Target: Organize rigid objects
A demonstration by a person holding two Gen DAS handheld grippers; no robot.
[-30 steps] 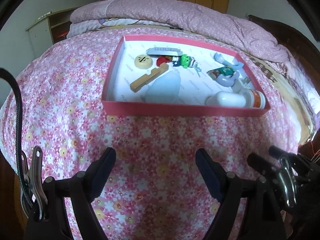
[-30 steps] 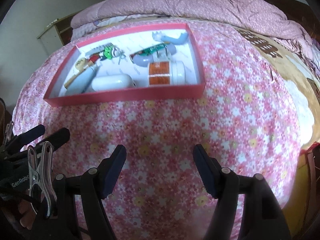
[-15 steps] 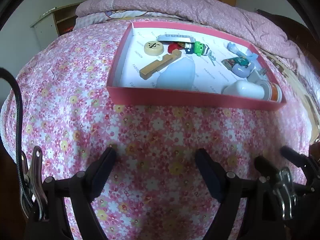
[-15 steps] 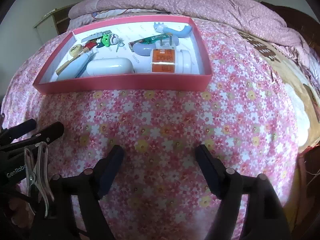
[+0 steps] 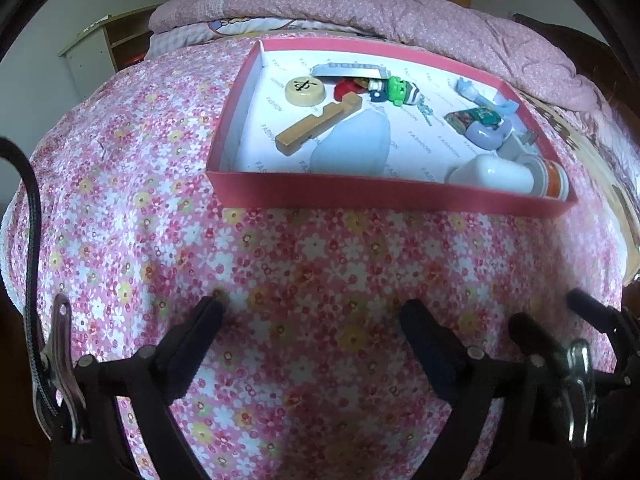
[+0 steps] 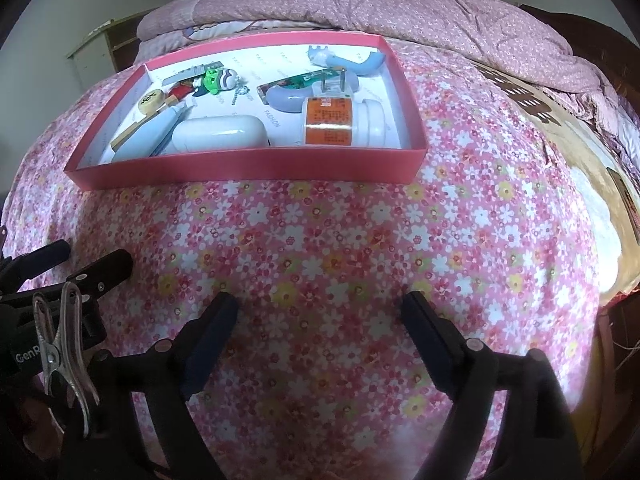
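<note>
Since the earlier frame, both views have tipped so that the red tray sits a little nearer in each picture, and both sets of jaws stand wider. I hold my left gripper and my right gripper over the flowered bedspread; both are opening at this moment with nothing between their fingers, only cloth below. All the rigid objects I can see already lie inside the tray, which occupies the upper centre of each view, well apart from both tongs and ahead of them. In the left wrist view the wooden block lies diagonally, its long axis running from lower left to upper right, beside the round chess piece and the pale blue case. In the right wrist view the white case lies with its long axis across the frame against the near wall, and the orange-labelled bottle lies on its side just to its right. By my judgement the right gripper stands nearer the bottle and white case, the left nearer the wooden block; no loose object shows on the bedspread, so the sorting appears largely done.
</note>
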